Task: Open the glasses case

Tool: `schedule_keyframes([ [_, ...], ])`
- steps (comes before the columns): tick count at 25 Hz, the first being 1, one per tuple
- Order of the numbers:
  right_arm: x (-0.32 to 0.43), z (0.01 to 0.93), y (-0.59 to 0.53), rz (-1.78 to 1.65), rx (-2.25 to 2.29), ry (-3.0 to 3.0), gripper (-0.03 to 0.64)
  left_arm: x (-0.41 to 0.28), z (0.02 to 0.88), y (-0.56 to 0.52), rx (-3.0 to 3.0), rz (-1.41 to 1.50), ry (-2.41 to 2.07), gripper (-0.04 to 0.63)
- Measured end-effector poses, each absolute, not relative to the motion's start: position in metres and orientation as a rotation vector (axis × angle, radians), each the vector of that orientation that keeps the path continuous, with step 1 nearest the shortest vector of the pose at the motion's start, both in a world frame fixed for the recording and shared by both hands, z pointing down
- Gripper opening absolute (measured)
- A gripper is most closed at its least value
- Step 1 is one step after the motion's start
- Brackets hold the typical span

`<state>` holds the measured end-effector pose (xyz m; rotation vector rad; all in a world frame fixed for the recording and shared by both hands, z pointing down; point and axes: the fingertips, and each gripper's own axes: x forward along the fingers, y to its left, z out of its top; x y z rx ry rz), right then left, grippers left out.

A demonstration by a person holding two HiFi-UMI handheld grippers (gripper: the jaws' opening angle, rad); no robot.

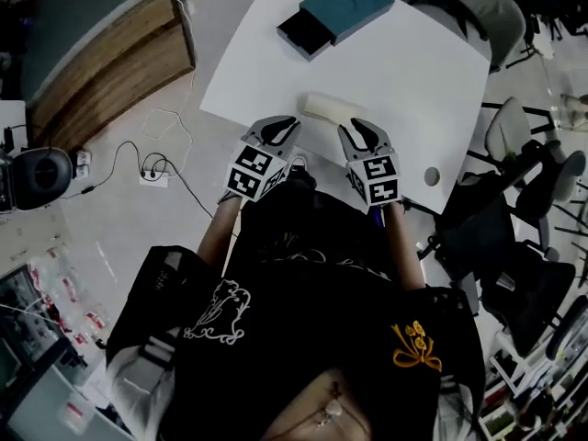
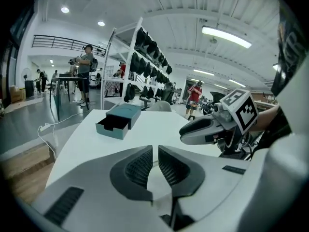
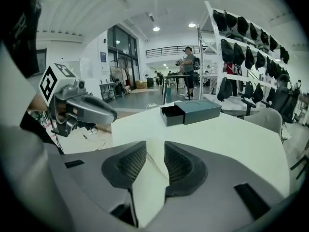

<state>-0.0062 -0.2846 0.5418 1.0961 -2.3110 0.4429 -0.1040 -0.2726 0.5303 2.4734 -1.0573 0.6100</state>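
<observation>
Bearing pale case [image 1: 328, 108], teal box [image 1: 338, 12], white table [image 1: 413, 81]

A black top [image 1: 312, 292] with gold and white embroidery; grey left claw [image 1: 276, 125] and right claw [image 1: 360, 127] bear black-and-white marker cubes [image 1: 255, 173].

Table middle: bare white table [image 1: 413, 90] between glasses case [image 1: 328, 108] and drawer box [image 1: 335, 9].
Far end: drawer box blocks, drawer standing open.
Right edge: chairs [image 1: 487, 16] crowd close.
Left side: open floor, cables [image 1: 152, 165] trailing.
</observation>
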Motion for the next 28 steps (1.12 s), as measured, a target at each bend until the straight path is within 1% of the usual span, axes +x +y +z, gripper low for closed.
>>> schedule_keyframes([
  [5,-0.007,0.574,-0.297,0.351,1.027,-2.207,0.171,-0.100,0.564,-0.288,2.483,0.699,-0.953,0.042],
  [9,-0.009,0.603,-0.304,0.233,0.919,-2.117,0.211,-0.096,0.587,-0.298,2.478,0.771,-0.878,0.122],
  [11,-0.008,0.615,-0.307,0.177,0.879,-2.062,0.224,-0.093,0.599,-0.302,2.475,0.814,-0.845,0.137],
  [20,-0.003,0.644,-0.315,-0.007,0.777,-1.886,0.227,-0.082,0.648,-0.312,2.503,1.036,-0.717,0.158],
  [28,0.000,0.646,-0.317,-0.049,0.796,-1.867,0.218,-0.069,0.664,-0.320,2.481,1.087,-0.679,0.158],
])
